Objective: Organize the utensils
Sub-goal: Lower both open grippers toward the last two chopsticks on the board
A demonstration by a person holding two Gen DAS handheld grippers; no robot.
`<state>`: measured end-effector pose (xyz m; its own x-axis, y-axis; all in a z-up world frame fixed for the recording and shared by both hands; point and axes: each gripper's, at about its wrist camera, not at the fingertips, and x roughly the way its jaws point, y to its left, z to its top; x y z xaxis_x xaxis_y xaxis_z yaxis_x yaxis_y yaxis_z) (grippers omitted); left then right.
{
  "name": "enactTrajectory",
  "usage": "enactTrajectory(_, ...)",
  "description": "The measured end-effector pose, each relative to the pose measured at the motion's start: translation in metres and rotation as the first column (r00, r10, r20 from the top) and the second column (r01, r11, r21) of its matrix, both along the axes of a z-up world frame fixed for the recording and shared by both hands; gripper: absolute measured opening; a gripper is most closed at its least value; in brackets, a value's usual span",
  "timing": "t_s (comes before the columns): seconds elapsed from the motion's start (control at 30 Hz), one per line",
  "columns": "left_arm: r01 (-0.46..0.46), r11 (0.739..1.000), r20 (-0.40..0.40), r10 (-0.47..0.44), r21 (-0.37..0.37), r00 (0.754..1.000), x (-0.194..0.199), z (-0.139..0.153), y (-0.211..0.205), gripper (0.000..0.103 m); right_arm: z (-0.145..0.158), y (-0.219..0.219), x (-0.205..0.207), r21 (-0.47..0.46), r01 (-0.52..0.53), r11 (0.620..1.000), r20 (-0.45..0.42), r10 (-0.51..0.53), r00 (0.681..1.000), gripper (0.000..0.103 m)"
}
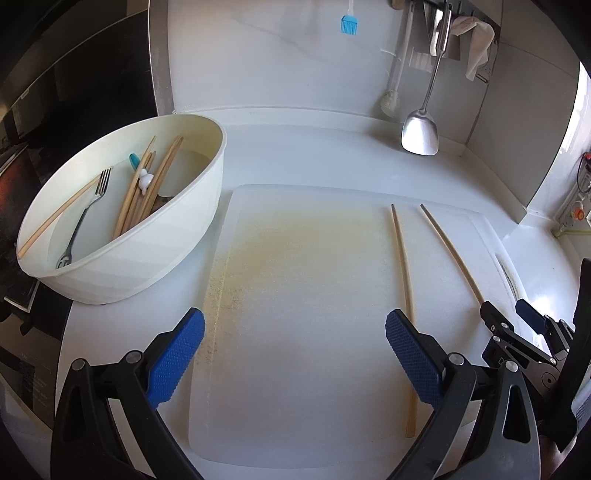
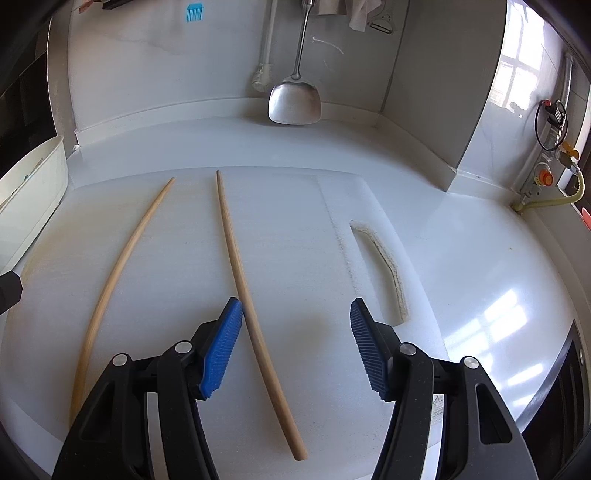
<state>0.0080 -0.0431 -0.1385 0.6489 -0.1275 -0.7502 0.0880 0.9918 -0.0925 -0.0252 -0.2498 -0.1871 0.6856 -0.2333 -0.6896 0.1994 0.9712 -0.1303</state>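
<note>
A: Left wrist view, nearest first: the left gripper (image 1: pixel 293 360) tips downward over the cutting board (image 1: pixel 314 288), jaws spread wide, nothing between the blue pads (image 1: pixel 177 360). Its right finger crosses in front of the left chopstick (image 1: pixel 403 280), but I cannot tell whether it touches it.

B: And the other hand's tool?

A: The right gripper (image 1: pixel 506 314) shows at the lower right edge of that view, tilted down toward the near end of the right chopstick (image 1: pixel 452 253). From the right wrist view, the right gripper (image 2: pixel 295 345) also angles down at the board, jaws partly apart and gripping nothing. The right chopstick (image 2: pixel 255 314) runs between them, lying flat on the cutting board (image 2: pixel 314 229), just beside the left-hand pad (image 2: pixel 221 350) and clear of the other.

B: So both sticks are loose?

A: Yes, both lie on the board, side by side and apart, thin tips pointing away. The left chopstick (image 2: pixel 118 277) sits outside the right gripper's reach.

B: Farther out?

A: Left of the board, a white tub (image 1: pixel 147 251) stands on the tabletop (image 1: pixel 314 147), holding a fork (image 1: pixel 86 218), several more chopsticks (image 1: pixel 147 184) and a small blue-and-white piece I cannot identify. At the back wall hang a metal spatula (image 1: pixel 421 129), a white brush (image 1: pixel 391 103), a blue silicone brush (image 1: pixel 349 24) and a cloth (image 1: pixel 476 40).
</note>
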Motion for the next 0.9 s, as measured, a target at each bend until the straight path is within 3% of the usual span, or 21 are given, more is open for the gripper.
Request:
enactTrajectory(0.33,0.068,0.998,-0.011,-0.068,-0.004,0.998,0.013,-0.015,-0.035,0.097,0.0,-0.007,0.002,0.044,-0.071,0.997,0.005,0.07,0.998,0.058)
enactTrajectory(0.9,0.083,0.996,-0.025,-0.082,0.039,0.996,0.017,-0.034,-0.063,0.097,-0.001,-0.014,0.007,0.097,-0.131,0.987,0.018,0.13,0.991,0.058)
